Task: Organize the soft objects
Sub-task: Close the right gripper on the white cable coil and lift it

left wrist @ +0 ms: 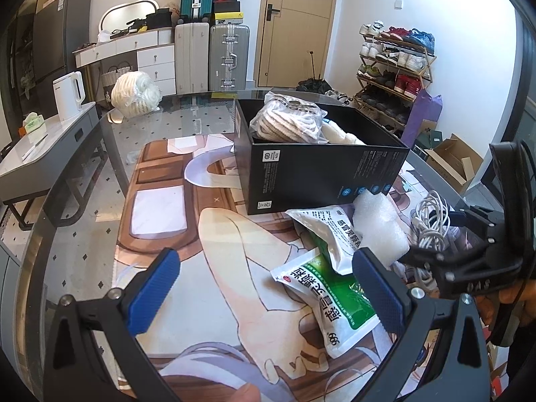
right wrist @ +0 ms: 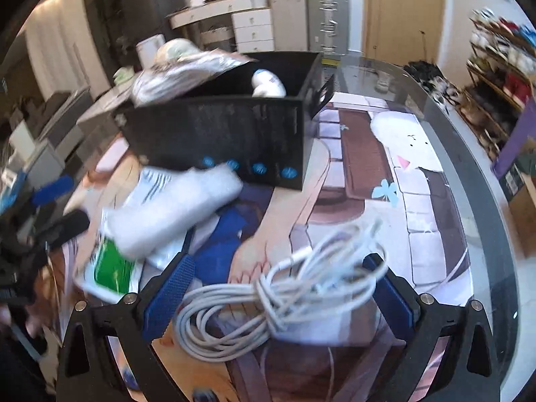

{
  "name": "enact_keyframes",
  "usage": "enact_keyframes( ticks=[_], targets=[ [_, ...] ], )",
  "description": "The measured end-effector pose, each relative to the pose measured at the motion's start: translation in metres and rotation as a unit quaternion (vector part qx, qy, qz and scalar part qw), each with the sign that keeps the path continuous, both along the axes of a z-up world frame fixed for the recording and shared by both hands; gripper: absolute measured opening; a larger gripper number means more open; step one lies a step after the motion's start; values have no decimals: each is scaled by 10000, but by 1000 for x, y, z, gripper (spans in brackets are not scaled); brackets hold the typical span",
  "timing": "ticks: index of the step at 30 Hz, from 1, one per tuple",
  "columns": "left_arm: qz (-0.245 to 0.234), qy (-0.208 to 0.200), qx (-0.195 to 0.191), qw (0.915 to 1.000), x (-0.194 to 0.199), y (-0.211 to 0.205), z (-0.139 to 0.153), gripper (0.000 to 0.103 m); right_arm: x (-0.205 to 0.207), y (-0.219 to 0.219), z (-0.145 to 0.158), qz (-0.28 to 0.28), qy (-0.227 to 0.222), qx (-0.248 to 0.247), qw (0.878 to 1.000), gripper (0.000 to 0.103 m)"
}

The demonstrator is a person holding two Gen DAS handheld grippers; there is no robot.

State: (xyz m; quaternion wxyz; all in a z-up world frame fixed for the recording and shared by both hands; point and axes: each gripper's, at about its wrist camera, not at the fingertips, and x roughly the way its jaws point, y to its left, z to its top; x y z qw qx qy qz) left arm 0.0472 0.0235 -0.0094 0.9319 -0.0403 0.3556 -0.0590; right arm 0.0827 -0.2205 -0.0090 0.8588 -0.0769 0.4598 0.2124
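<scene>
A black box (left wrist: 318, 174) stands on the printed mat and holds a bagged coil of rope (left wrist: 288, 120) and other white soft items. In front of it lie two green-and-white pouches (left wrist: 331, 305), a white foam piece (left wrist: 378, 224) and a white cable bundle (left wrist: 432, 221). My left gripper (left wrist: 268, 288) is open low over the mat, its right finger beside the nearer pouch. In the blurred right wrist view, my right gripper (right wrist: 279, 291) is open with the cable bundle (right wrist: 284, 294) lying between its fingers. The foam piece (right wrist: 174, 207) and the box (right wrist: 217, 140) are ahead of it.
Another bagged white bundle (left wrist: 135, 92) sits at the far left of the glass table (left wrist: 83, 234). A side table with a white kettle (left wrist: 68, 93) stands to the left. Suitcases (left wrist: 227, 57), a shoe rack (left wrist: 395, 63) and a cardboard box (left wrist: 452, 164) line the room.
</scene>
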Motion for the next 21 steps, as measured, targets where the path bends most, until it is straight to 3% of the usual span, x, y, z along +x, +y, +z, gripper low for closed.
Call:
enact_keyframes(
  ticks=[4, 11, 21],
  targets=[
    [-45, 7, -16, 10000, 0, 0, 0, 103, -8, -11, -1, 117, 20, -184, 9998, 102],
    [-81, 71, 138, 9998, 0, -7, 0, 103, -10, -35, -1, -213, -81, 100, 9997, 100],
    [-259, 421, 196, 9986, -4, -24, 0, 103, -17, -32, 3, -224, -410, 40, 9989, 54]
  ],
)
